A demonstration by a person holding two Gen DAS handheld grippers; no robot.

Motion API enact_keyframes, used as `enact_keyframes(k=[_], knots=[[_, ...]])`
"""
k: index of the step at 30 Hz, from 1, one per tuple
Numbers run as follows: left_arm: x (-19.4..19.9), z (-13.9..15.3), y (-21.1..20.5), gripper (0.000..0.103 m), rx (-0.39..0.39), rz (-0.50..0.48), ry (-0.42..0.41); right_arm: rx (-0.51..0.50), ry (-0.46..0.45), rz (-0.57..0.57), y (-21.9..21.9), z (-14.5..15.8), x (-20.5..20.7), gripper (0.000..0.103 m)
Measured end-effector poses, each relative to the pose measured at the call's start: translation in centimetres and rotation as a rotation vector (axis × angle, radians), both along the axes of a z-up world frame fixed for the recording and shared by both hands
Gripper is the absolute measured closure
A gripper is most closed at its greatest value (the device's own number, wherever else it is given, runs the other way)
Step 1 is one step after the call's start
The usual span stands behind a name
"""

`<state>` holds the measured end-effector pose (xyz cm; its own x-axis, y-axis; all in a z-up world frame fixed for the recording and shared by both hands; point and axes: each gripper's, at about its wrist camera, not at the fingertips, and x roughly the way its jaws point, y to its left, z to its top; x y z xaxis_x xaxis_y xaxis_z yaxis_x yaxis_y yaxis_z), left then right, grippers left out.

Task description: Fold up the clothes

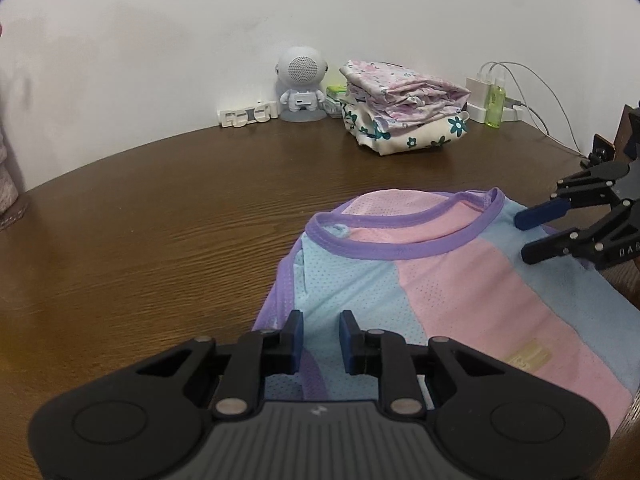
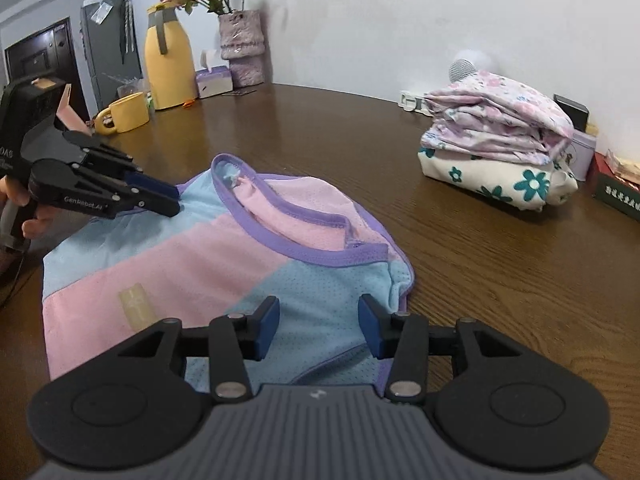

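A mesh shirt (image 1: pixel 440 288) (image 2: pixel 200 264) in pink and light blue with purple trim lies flat on the brown wooden table (image 1: pixel 160 220) (image 2: pixel 500 280), neckline toward the wall. My left gripper (image 1: pixel 322 338) (image 2: pixel 172 200) hovers low over one blue shoulder, its fingers a narrow gap apart with only flat cloth showing between them. My right gripper (image 2: pixel 319 328) (image 1: pixel 528 234) is open wider over the opposite blue shoulder, nothing pinched. A hand (image 2: pixel 36 224) holds the left gripper's handle.
A stack of folded floral clothes (image 1: pixel 404 108) (image 2: pixel 500 148) sits near the wall. Beside it are a small robot-shaped speaker (image 1: pixel 300 80), a charger with cables and a green bottle (image 1: pixel 496 100). A yellow jug (image 2: pixel 168 64), yellow mug (image 2: pixel 128 112) and flower vase (image 2: pixel 242 48) stand at the far left.
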<state>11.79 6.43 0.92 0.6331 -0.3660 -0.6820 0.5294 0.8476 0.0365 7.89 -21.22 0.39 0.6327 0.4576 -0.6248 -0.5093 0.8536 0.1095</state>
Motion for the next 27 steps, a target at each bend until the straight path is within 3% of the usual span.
enact_keyframes(k=[3, 4, 6, 8, 11, 14, 22, 27], knots=[[-0.7, 1.2, 0.7, 0.083, -0.042, 0.025, -0.033, 0.084, -0.039, 0.018, 0.3, 1.7, -1.6, 0.055], [-1.3, 1.9, 1.1, 0.083, -0.062, 0.03, -0.052, 0.102, -0.059, 0.025, 0.6, 2.3, -2.5, 0.048], [-2.7, 3.2, 1.9, 0.067, -0.1, 0.041, -0.093, 0.125, -0.095, 0.04, 1.2, 3.4, -4.8, 0.034], [-4.5, 4.0, 2.6, 0.035, -0.126, 0.052, -0.133, 0.132, -0.111, 0.049, 1.7, 4.0, -7.3, 0.023], [-7.9, 4.5, 3.3, 0.012, -0.145, 0.07, -0.178, 0.129, -0.112, 0.027, 2.3, 4.0, -10.5, 0.013], [-11.0, 4.1, 3.8, 0.006, -0.164, 0.078, -0.179, 0.115, -0.12, -0.03, 2.9, 3.6, -13.2, 0.001], [-16.7, 2.4, 2.9, 0.003, -0.119, 0.107, -0.15, 0.118, -0.101, -0.15, 3.3, 2.8, -16.5, 0.0], [-19.3, 2.1, 2.6, 0.003, -0.116, 0.124, -0.161, 0.21, -0.114, -0.24, 3.2, 2.5, -18.9, 0.0]])
